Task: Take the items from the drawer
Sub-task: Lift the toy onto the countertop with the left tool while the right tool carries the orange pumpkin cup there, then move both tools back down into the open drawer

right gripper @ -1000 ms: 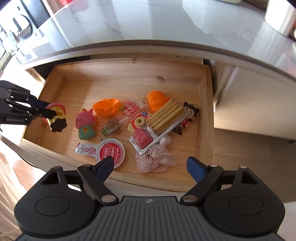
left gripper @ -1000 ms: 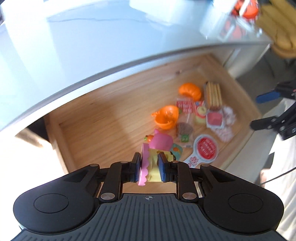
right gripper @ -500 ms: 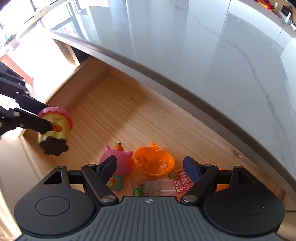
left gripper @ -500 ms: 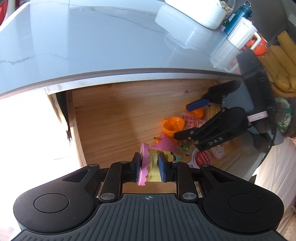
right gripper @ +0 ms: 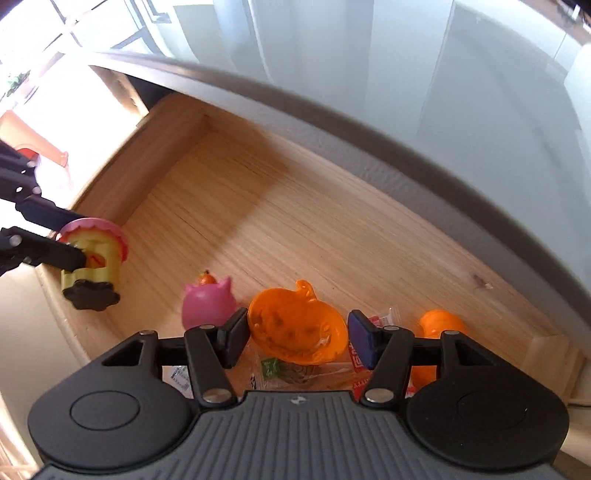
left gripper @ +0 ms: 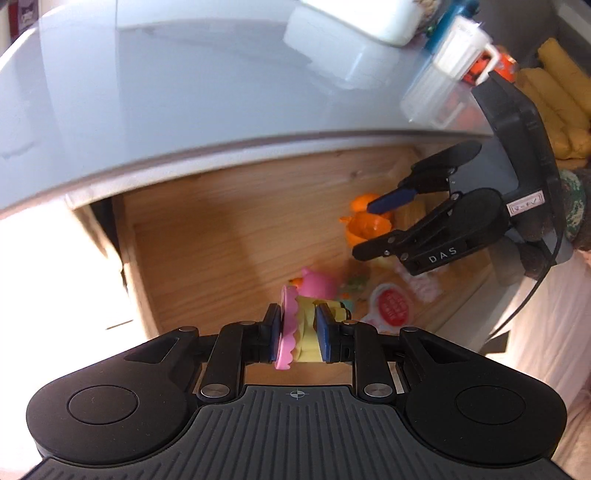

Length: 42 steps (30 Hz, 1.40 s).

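Observation:
The wooden drawer (left gripper: 207, 229) (right gripper: 295, 221) stands pulled out beneath a grey countertop (right gripper: 406, 74). My left gripper (left gripper: 297, 332) is shut on a toy cupcake (left gripper: 291, 332) with a pink frilled top, yellow body and black base. It holds the cupcake (right gripper: 94, 254) above the drawer's left front corner. My right gripper (right gripper: 297, 341) (left gripper: 373, 227) points down into the drawer. Its jaws are closing around an orange pumpkin shell (right gripper: 297, 328) (left gripper: 365, 225), with the pads close beside its rim.
A pink toy (right gripper: 208, 304) lies left of the shell, and a second orange pumpkin piece (right gripper: 441, 321) lies to its right. Clear snack packets (right gripper: 295, 373) and a red-and-white round pack (left gripper: 391, 308) lie near the front. White containers (left gripper: 369, 18) stand on the countertop (left gripper: 184, 92).
My right gripper swung in over the drawer, dropped onto the orange shell and narrowed its jaws. My left gripper rose a little, still holding the toy cupcake.

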Motion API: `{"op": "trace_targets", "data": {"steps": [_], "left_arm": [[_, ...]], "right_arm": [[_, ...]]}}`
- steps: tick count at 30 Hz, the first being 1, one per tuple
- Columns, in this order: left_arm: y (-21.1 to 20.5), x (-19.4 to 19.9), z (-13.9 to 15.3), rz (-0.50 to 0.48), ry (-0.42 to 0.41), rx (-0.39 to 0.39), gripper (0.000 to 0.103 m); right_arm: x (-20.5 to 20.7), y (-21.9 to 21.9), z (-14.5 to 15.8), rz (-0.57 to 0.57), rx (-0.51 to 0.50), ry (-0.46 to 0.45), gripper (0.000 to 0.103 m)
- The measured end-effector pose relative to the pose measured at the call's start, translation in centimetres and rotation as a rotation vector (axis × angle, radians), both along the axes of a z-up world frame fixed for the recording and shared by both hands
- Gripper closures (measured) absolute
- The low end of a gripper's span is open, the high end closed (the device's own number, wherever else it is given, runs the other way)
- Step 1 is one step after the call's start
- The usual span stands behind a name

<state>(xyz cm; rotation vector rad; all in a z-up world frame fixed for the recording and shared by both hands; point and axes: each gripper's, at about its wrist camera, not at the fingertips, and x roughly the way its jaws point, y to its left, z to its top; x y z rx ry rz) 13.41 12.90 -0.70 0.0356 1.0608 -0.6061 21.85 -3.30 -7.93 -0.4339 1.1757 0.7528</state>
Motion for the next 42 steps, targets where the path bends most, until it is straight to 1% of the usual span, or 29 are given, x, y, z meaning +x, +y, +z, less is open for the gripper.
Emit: {"op": "trace_targets", "data": {"steps": [1,2,4,6,7,9,11,12,13,15,16,17,20,21,23,25,28,31,32,33,34,35,36,37,38,39,40,42], "left_arm": [[-0.2,-0.2,1.4,-0.015,-0.023,-0.048,0.08],[-0.4,-0.2,2.9,-0.024,-0.054,-0.081,0.08],[-1.4,0.6,6.2,-0.026,-0.156,-0.1,0.08],[-2.4,2.5,9.0,-0.003,-0.261,-0.098,0.079],[-3.2,4.0,10.2,0.024,-0.318,-0.086,0.079],[-4.7,7.5,11.2,0.077,-0.389,-0.059,0.079],[-6.5,11.3,10.6,0.121,-0.427,0.007,0.079],[-7.3,12.8,9.9,0.146,-0.436,0.044,0.079],[-8.0,14.2,9.3,0.164,-0.432,0.071,0.079],[-8.6,16.3,7.8,0.191,-0.399,0.088,0.078],[-8.7,16.8,7.2,0.196,-0.384,0.082,0.076],[-8.8,16.9,6.8,0.205,-0.404,0.053,0.076],[-8.4,16.9,6.5,0.226,-0.429,0.04,0.074],[-8.4,16.8,6.5,0.227,-0.438,0.047,0.073],[-8.4,16.5,6.6,0.221,-0.458,0.071,0.075],[-8.3,16.0,7.1,0.216,-0.482,0.065,0.076],[-8.1,14.6,8.7,0.212,-0.53,0.028,0.076],[-6.9,12.2,10.9,0.178,-0.57,-0.063,0.076],[-6.3,10.9,11.6,0.152,-0.584,-0.105,0.077],[-5.7,9.8,12.1,0.113,-0.579,-0.131,0.077],[-5.4,8.7,12.4,0.045,-0.553,-0.156,0.077],[-5.2,7.7,12.3,-0.025,-0.509,-0.165,0.077],[-5.5,7.0,11.9,-0.1,-0.44,-0.152,0.077],[-5.7,6.3,11.1,-0.166,-0.366,-0.122,0.077],[-6.1,5.5,9.9,-0.218,-0.307,-0.081,0.077],[-6.5,4.6,8.6,-0.258,-0.266,-0.026,0.077],[-7.0,3.8,7.0,-0.294,-0.227,0.049,0.076],[-7.9,2.6,3.5,-0.331,-0.148,0.221,0.076]], "right_arm": [[-0.7,-0.6,1.8,0.002,0.024,-0.034,0.045],[-1.4,-1.3,3.6,0.007,0.062,-0.049,0.045],[-2.6,-2.9,8.5,0.031,0.161,-0.114,0.045],[-3.5,-4.2,12.9,0.037,0.216,-0.259,0.045],[-3.3,-4.6,14.6,0.014,0.228,-0.337,0.045],[-1.6,-5.1,16.8,-0.069,0.241,-0.474,0.045],[1.4,-5.1,17.3,-0.153,0.239,-0.575,0.045],[3.0,-4.9,16.9,-0.183,0.235,-0.603,0.045],[4.6,-4.7,16.3,-0.206,0.228,-0.612,0.045],[8.0,-4.5,14.7,-0.261,0.204,-0.593,0.045],[9.1,-5.4,14.0,-0.282,0.197,-0.573,0.045],[10.1,-5.6,13.2,-0.299,0.195,-0.548,0.045],[12.3,-6.8,10.8,-0.328,0.195,-0.457,0.045],[12.3,-6.9,10.2,-0.332,0.191,-0.445,0.045],[12.4,-7.0,10.0,-0.339,0.178,-0.449,0.045],[11.4,-7.2,10.3,-0.343,0.193,-0.471,0.045],[10.5,-8.1,12.3,-0.337,0.254,-0.49,0.044],[8.4,-9.5,14.4,-0.324,0.305,-0.511,0.044],[7.4,-10.3,15.1,-0.309,0.327,-0.508,0.043],[6.2,-11.0,15.6,-0.29,0.343,-0.502,0.042],[5.0,-11.7,16.0,-0.268,0.354,-0.496,0.041],[4.0,-12.3,16.2,-0.248,0.36,-0.486,0.04],[2.7,-13.1,16.2,-0.223,0.364,-0.459,0.04],[1.7,-13.8,16.0,-0.202,0.366,-0.416,0.039],[0.8,-14.3,15.6,-0.18,0.368,-0.363,0.039],[0.0,-14.6,15.1,-0.161,0.369,-0.309,0.039],[-0.7,-14.6,14.5,-0.149,0.364,-0.263,0.039],[-2.2,-14.6,12.7,-0.134,0.33,-0.2,0.039]]}}
